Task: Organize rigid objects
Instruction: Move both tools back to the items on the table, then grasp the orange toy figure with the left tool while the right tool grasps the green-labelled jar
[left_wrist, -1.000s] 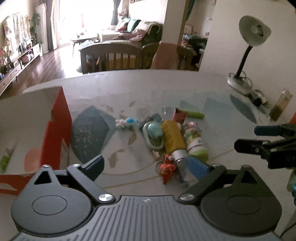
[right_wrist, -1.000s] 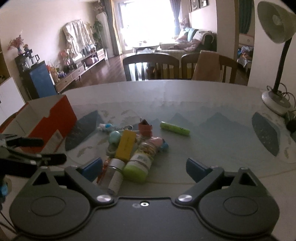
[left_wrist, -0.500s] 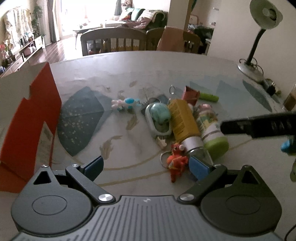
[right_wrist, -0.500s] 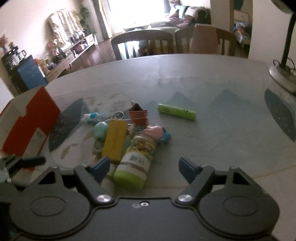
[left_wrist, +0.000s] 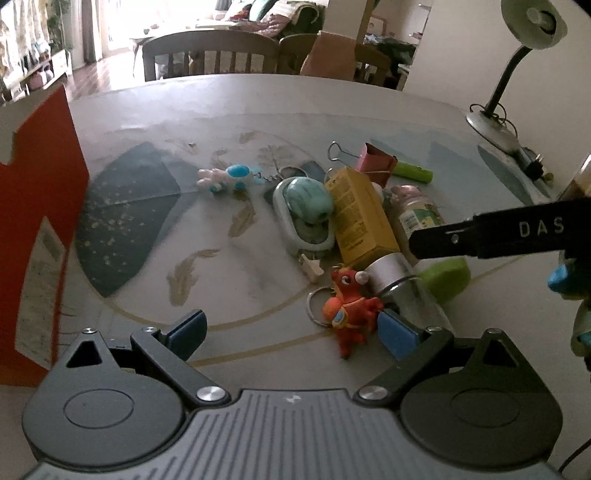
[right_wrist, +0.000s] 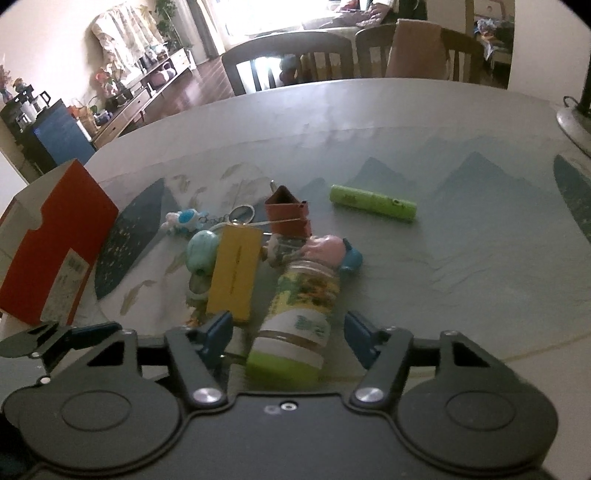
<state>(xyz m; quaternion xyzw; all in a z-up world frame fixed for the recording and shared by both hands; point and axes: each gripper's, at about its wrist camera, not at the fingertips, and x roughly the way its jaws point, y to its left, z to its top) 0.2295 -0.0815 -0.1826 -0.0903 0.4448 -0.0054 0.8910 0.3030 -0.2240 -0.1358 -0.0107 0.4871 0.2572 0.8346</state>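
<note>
A pile of small items lies on the round table (left_wrist: 258, 96). In the right wrist view a bottle with a green cap (right_wrist: 299, 317) lies on its side between the fingers of my right gripper (right_wrist: 290, 336). Those jaws are closing, and a gap still shows on each side of the bottle. A yellow box (right_wrist: 234, 273) lies just left of it. In the left wrist view my left gripper (left_wrist: 291, 332) stands open low over the table. A red toy keychain (left_wrist: 349, 310) lies close to its right pad (left_wrist: 397, 334). The right gripper's black finger (left_wrist: 498, 236) crosses over the bottle (left_wrist: 421, 218).
A red and white box (left_wrist: 33, 221) stands at the left. Around the pile lie a teal toy in a white case (left_wrist: 306, 206), a blue-white figure (left_wrist: 229, 177), a red binder clip (right_wrist: 290, 214) and a green tube (right_wrist: 373, 203). A desk lamp (left_wrist: 491, 122) stands far right; chairs are behind.
Both grippers have sunk closer to the pile. The right gripper's jaws have narrowed around the green-capped bottle. Its finger has slid in over the bottle in the left wrist view.
</note>
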